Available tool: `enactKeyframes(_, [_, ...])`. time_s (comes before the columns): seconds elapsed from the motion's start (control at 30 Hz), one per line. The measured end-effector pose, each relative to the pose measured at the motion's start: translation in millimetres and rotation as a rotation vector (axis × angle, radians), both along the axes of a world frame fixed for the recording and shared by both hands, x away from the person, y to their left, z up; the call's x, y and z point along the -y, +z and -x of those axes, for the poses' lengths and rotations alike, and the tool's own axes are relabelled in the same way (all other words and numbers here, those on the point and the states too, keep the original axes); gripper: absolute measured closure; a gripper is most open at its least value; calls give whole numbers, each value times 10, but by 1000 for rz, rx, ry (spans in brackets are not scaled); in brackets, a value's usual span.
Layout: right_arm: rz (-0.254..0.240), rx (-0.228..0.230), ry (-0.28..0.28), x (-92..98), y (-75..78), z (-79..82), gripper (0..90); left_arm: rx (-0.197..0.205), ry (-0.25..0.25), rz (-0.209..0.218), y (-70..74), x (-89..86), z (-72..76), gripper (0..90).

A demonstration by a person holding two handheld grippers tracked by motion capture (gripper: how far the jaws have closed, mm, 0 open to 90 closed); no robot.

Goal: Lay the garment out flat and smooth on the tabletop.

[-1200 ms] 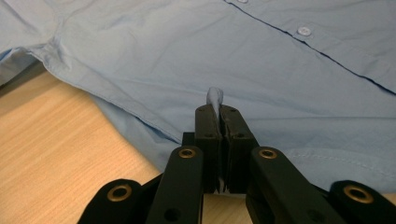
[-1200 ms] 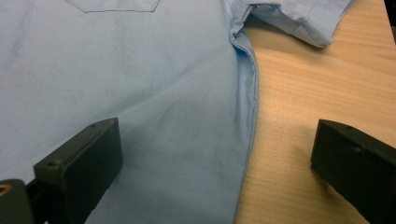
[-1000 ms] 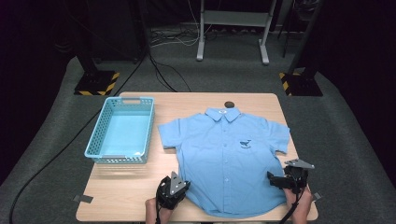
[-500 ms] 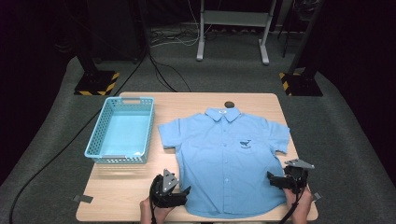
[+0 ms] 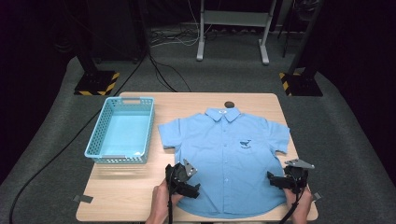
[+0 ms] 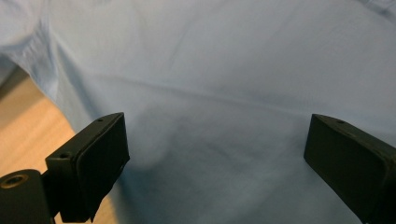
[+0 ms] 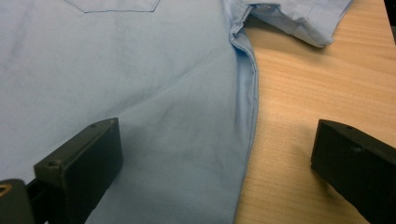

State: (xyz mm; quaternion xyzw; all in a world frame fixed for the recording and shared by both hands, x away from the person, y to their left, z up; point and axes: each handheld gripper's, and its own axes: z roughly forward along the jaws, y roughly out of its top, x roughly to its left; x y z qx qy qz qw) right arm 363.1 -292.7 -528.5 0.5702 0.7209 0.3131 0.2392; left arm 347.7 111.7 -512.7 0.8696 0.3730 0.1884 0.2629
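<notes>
High view: one light blue short-sleeved shirt (image 5: 231, 161) lies spread flat, collar away from the person, on a wooden table (image 5: 126, 196), with one empty turquoise basket (image 5: 120, 130) just beside its left sleeve and one small dark round object (image 5: 229, 104) on the table edge beyond the collar. This view alone takes in the whole garment, its small dark whale emblem (image 5: 245, 143) on the chest, and the black stands on the grey floor (image 5: 56, 135) around the table. Two hand-held grippers are at the near edge: the left gripper (image 5: 187, 185) over the shirt's lower left side, the right gripper (image 5: 276, 179) at the lower right hem.

The left gripper view brings close what the overhead cannot: soft creases in the cloth and a sliver of bare wood at the shirt's edge. Its jaws have just been opening and now stand wide apart over the fabric, pressing on nothing. The right gripper view shows the shirt's side seam (image 7: 250, 116) running between two jaws that are also spread wide, one above cloth and one above bare table, holding nothing.
</notes>
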Motion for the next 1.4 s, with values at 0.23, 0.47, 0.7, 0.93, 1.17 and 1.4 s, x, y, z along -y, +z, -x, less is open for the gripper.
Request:
enactKeyframes(0.23, [1,0,-1,-1,0,-2,14,-12,55,83,-59,-335,68,49])
enactKeyframes(0.47, [1,0,-1,-1,0,-1,14,-3,108,163,-133,-726,172,31])
enactKeyframes(0.7, [3,0,-5,-3,0,-1,12,40,143,196,-183,-803,231,19])
enactKeyframes(0.93, [6,-3,-16,-4,1,2,4,56,161,180,-120,-853,173,4])
enactKeyframes(1.17, [20,2,-21,63,11,85,4,59,263,179,-134,-1271,131,3])
enactKeyframes(1.4, [6,-4,-35,183,-1,178,0,56,349,193,-188,-1540,113,2])
